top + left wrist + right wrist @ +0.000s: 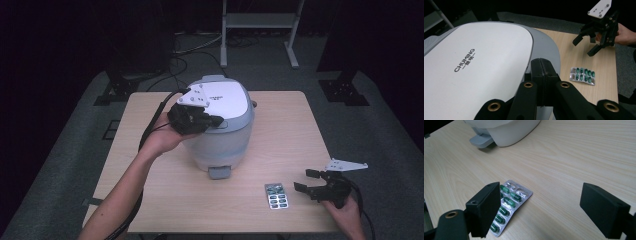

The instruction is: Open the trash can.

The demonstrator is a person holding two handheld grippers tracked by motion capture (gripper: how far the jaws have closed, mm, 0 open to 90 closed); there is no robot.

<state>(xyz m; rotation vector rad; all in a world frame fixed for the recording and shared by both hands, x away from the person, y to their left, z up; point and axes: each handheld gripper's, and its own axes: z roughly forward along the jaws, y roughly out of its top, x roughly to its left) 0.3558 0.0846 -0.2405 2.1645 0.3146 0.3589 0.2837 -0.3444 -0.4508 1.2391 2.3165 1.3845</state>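
Note:
A white and grey rice cooker (pixel 222 130) stands in the middle of the wooden table (pixel 290 130). Its white lid (pixel 474 65) bears the word CHUMING. My left gripper (pixel 216 121) is shut with nothing between its jaws, and its tips (pixel 543 67) rest at the lid's edge. A blister pack of green capsules (pixel 276 195) lies flat near the table's front right. My right gripper (pixel 306 181) hovers open just right of the pack. In the right gripper view the pack (pixel 510 202) lies beside the left jaw of the gripper (pixel 544 207).
A grey tab (pixel 219 172) sticks out at the cooker's front base. A metal stand (pixel 260 25) and black tripod feet (pixel 345 90) are on the carpet behind the table. Bare wood lies between the cooker and the pack.

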